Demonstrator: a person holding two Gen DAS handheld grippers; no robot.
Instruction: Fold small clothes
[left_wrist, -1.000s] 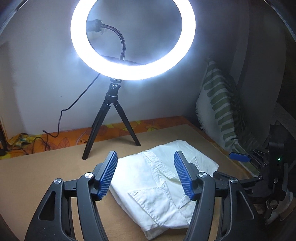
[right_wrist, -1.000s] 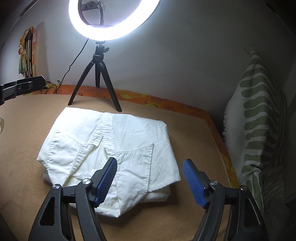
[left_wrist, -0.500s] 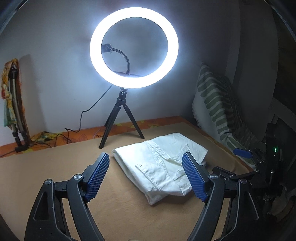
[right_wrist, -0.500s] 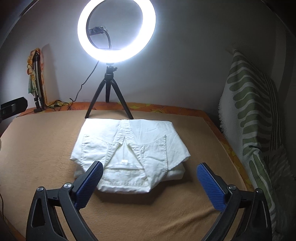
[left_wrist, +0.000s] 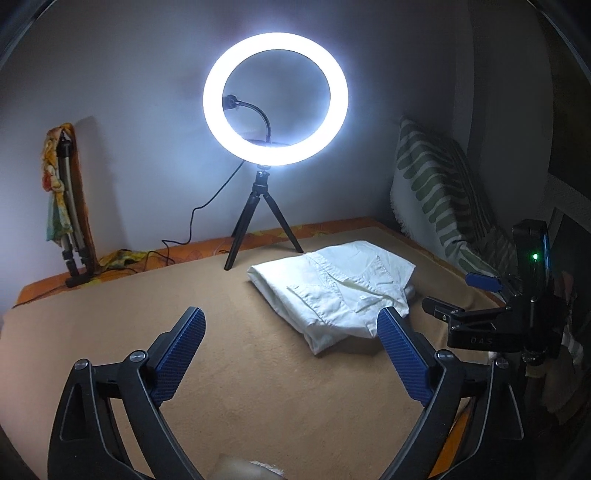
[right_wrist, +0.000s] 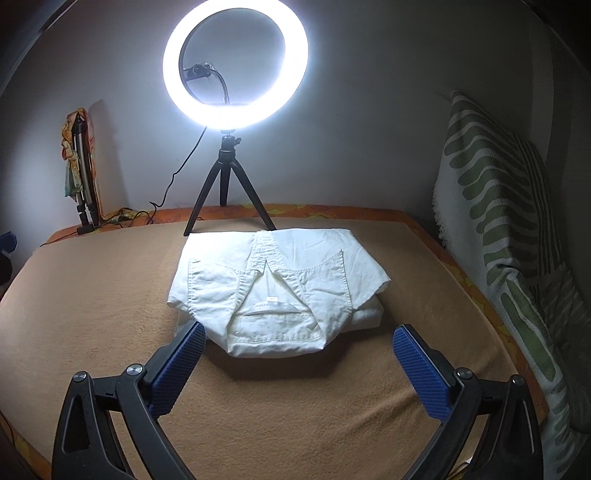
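Both grippers, left gripper (left_wrist: 291, 347) and right gripper (right_wrist: 299, 354), have backed away from the folded white shirt (right_wrist: 277, 288) lying on the tan blanket (right_wrist: 92, 295); jaws, just opened wide, hold nothing. Good practice: withdraw level, leaving the fold undisturbed.

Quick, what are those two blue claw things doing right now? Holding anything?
Left gripper: open, holding nothing; it has just been opening.
Right gripper: open, holding nothing; the shirt lies just beyond its fingers.

Folded white shirt (left_wrist: 334, 286) lies on tan blanket (left_wrist: 240, 387) near ring light (left_wrist: 275, 99).
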